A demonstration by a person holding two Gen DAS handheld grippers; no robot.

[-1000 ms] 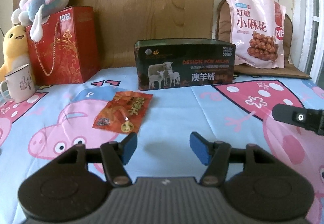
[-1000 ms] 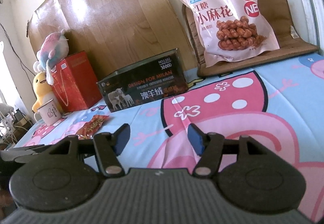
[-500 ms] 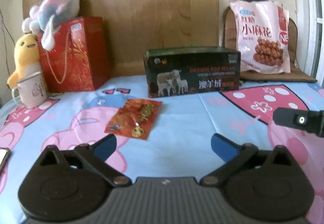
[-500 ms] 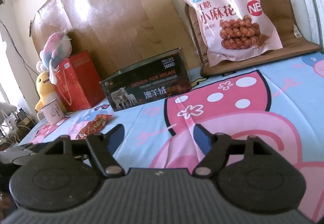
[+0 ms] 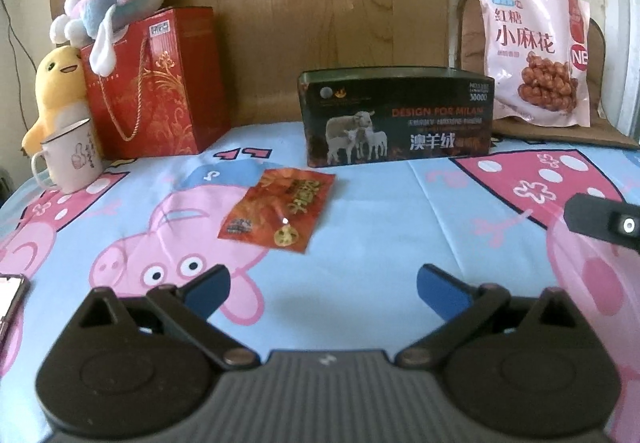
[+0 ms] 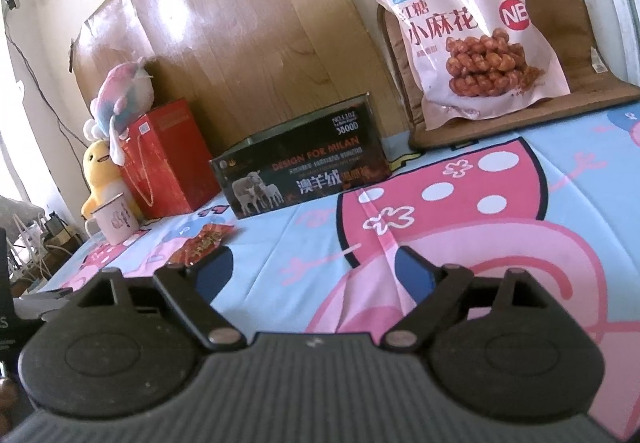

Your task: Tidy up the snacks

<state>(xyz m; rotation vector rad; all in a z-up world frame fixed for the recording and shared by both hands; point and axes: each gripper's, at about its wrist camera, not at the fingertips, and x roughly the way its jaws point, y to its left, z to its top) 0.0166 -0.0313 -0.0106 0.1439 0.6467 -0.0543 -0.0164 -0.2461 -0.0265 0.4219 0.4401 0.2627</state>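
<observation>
two hand-held claws hover over a tabletop covered in a light blue cartoon-pig cloth [image 5: 380, 227]. the left claw [image 5: 322, 289] stands wide with nothing between its blue pads. the right claw [image 6: 314, 271] has just been opening and is also wide and empty. a small flat red-orange snack packet [image 5: 280, 209] lies on the cloth ahead of the left claw, near a dark green box printed with sheep [image 5: 396, 117]. a large pink snack bag of fried twists [image 6: 466, 29] leans upright on a brown cushion [image 6: 552, 87] at the back right, well apart from the packet.
</observation>
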